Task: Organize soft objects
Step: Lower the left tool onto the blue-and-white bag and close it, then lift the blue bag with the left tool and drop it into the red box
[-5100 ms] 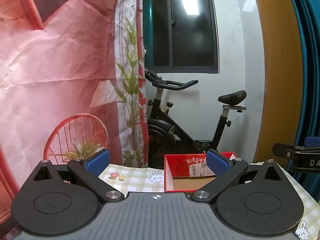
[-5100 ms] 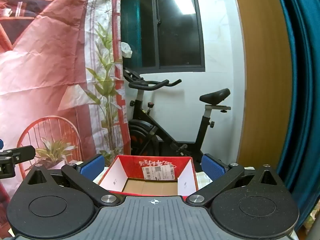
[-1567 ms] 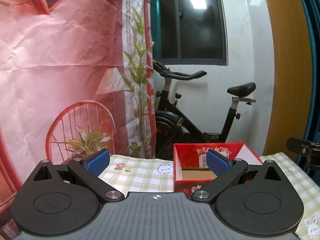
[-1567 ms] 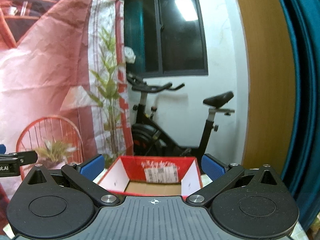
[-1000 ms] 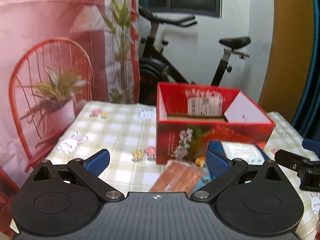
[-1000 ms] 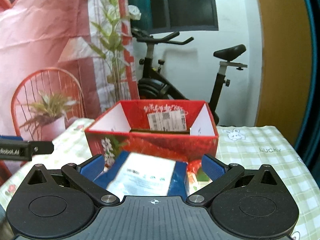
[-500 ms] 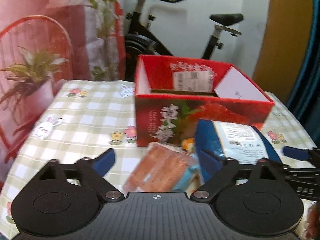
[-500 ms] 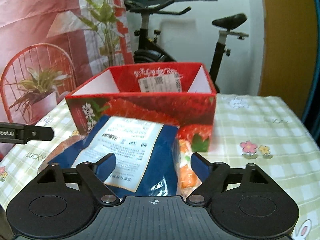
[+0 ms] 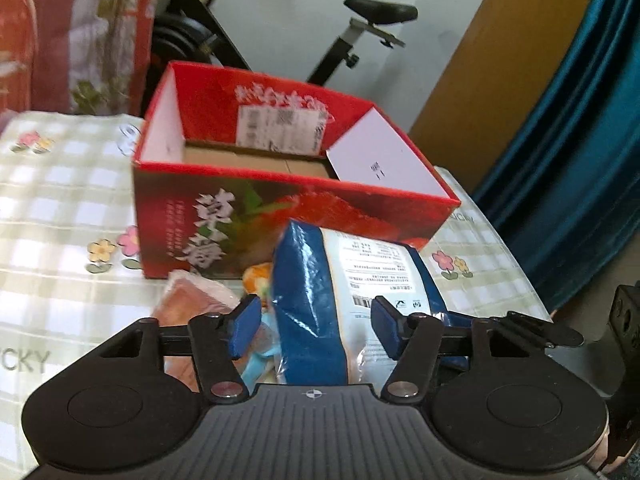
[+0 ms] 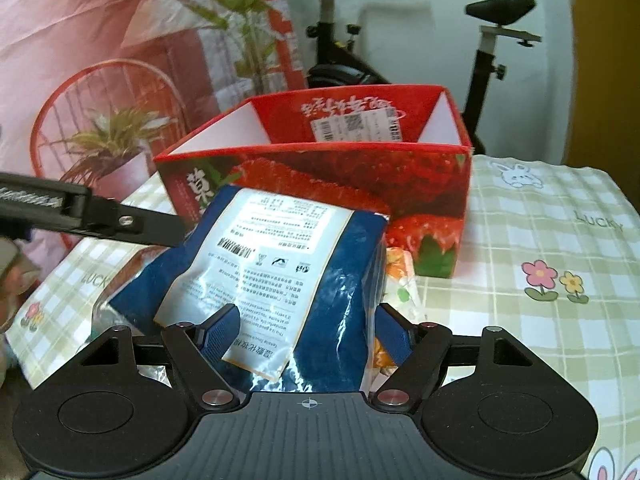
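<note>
A blue and white soft package [image 9: 352, 292] leans on a pile of soft packs in front of an open red strawberry box [image 9: 280, 184]. My left gripper [image 9: 314, 326] is open, its blue pads either side of the package's near left corner. My right gripper [image 10: 304, 334] is open around the same package [image 10: 272, 256], pads close to its sides. An orange-pink pack [image 9: 192, 304] and a small orange and white pack [image 10: 400, 276] lie under and beside it. The box [image 10: 320, 184] is empty inside.
A checked tablecloth [image 10: 540, 240] with flowers and rabbits covers the table. An exercise bike [image 10: 400, 40] stands behind the box. A red patterned curtain [image 10: 100, 40] hangs at the left, a blue curtain [image 9: 580, 140] at the right.
Both grippers tilted down from the room to the table and moved in on the pile. Both jaws have narrowed around the blue package.
</note>
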The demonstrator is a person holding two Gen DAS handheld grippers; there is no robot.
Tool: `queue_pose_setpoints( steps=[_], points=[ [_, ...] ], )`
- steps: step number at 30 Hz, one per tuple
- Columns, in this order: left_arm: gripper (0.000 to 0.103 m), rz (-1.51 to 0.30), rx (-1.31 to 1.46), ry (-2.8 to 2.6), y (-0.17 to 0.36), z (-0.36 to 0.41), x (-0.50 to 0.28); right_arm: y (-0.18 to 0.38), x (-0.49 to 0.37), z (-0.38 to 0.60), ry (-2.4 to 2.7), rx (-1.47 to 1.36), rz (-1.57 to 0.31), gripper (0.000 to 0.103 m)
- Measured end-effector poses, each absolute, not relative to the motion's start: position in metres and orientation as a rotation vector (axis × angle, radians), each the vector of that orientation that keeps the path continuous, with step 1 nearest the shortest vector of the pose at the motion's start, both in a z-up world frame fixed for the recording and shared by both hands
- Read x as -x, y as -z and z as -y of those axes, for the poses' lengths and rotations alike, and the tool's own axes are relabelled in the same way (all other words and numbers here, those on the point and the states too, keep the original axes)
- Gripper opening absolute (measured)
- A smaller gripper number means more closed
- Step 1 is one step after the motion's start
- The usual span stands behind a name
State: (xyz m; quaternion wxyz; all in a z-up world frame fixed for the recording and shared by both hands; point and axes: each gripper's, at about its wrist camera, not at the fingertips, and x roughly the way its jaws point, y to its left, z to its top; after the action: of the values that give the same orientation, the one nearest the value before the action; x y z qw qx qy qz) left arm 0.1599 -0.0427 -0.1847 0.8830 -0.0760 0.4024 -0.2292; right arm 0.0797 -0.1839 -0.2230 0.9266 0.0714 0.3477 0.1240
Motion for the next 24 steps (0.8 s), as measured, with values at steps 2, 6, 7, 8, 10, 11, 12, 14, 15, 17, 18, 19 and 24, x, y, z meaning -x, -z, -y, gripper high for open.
queue_pose_setpoints(
  steps=[2, 6, 7, 8, 10, 11, 12, 14, 15, 17, 18, 19, 24],
  points=[
    [0.055, -0.852, 0.150, 0.482, 0.190, 0.046, -0.167, 0.222, -0.082, 0.184, -0.279, -0.121, -0.723, 0.067],
    [0.050, -0.870, 0.143, 0.490, 0.197, 0.050, -0.176, 0.222, -0.088, 0.184, -0.321, -0.074, -0.743, 0.062],
    [0.049, -0.872, 0.137, 0.496, 0.196, 0.049, -0.176, 0.222, -0.089, 0.184, -0.330, -0.064, -0.747, 0.057],
    [0.049, -0.871, 0.131, 0.504, 0.195, 0.050, -0.176, 0.221, -0.089, 0.183, -0.340, -0.053, -0.749, 0.053],
    [0.048, -0.871, 0.127, 0.520, 0.192, 0.047, -0.175, 0.217, -0.089, 0.180, -0.352, -0.024, -0.747, 0.045],
    [0.048, -0.867, 0.133, 0.532, 0.191, 0.046, -0.174, 0.215, -0.088, 0.179, -0.358, -0.008, -0.743, 0.039],
    [0.048, -0.861, 0.144, 0.544, 0.189, 0.045, -0.173, 0.211, -0.087, 0.178, -0.372, 0.007, -0.734, 0.036],
    [0.048, -0.850, 0.166, 0.561, 0.183, 0.040, -0.171, 0.204, -0.084, 0.176, -0.395, 0.034, -0.715, 0.030],
    [0.048, -0.842, 0.173, 0.568, 0.181, 0.038, -0.169, 0.200, -0.082, 0.173, -0.402, 0.059, -0.704, 0.029],
    [0.048, -0.828, 0.182, 0.575, 0.177, 0.035, -0.168, 0.192, -0.078, 0.170, -0.406, 0.104, -0.676, 0.026],
    [0.047, -0.819, 0.189, 0.577, 0.173, 0.033, -0.167, 0.187, -0.077, 0.169, -0.404, 0.122, -0.654, 0.025],
    [0.047, -0.808, 0.195, 0.581, 0.170, 0.032, -0.166, 0.182, -0.076, 0.168, -0.402, 0.131, -0.641, 0.024],
    [0.047, -0.727, 0.201, 0.598, 0.146, 0.028, -0.164, 0.157, -0.074, 0.168, -0.400, 0.204, -0.553, 0.023]
  ],
)
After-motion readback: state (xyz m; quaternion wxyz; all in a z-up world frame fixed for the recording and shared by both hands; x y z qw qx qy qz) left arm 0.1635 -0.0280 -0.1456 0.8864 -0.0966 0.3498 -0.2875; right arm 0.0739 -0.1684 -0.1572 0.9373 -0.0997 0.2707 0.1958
